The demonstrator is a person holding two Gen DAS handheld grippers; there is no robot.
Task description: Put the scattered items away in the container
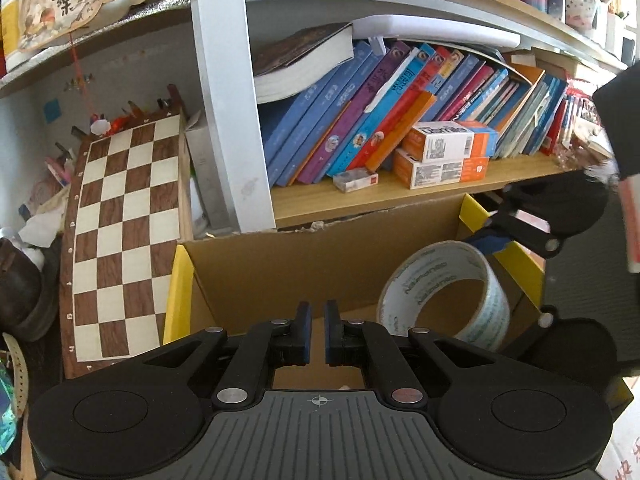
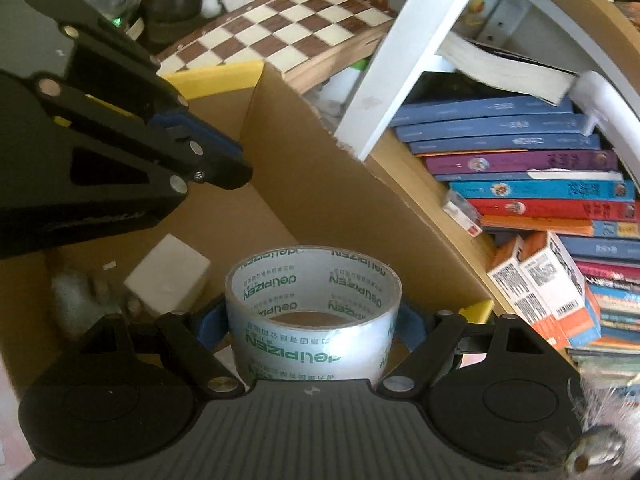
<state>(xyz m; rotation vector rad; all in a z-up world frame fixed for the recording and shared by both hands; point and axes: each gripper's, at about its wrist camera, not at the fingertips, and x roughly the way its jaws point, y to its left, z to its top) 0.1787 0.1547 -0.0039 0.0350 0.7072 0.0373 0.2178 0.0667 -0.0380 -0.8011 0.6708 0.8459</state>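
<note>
Right gripper point(image 2: 314, 322): blue pads clamped on either side of a roll of clear tape point(image 2: 313, 304), roll held upright on its edge with green print running around the inside. Suspended over the open cardboard box point(image 2: 340, 216), above its interior. Left gripper point(image 1: 317, 334): pads nearly together, a thin gap between them, nothing held; seen from the right wrist as a black linkage with blue tips point(image 2: 200, 136) reaching in over the near left wall of the box. From the left wrist, the same tape roll point(image 1: 444, 292) visible to the right, pinched by the other gripper's blue pad at its upper edge, inside the box opening with its yellow-edged flaps point(image 1: 180, 292).

On the box floor: a white block point(image 2: 168, 276) and some crumpled clear wrapping beside it, too blurred to identify further. Chessboard point(image 1: 120, 236) leaning upright just left of the box. Behind the box, a wooden shelf point(image 1: 400, 196) carrying a row of slanted books point(image 1: 360, 120), two orange-and-white cartons point(image 1: 448, 152) stacked in front of them, and a small pack lying flat near the shelf edge.
</note>
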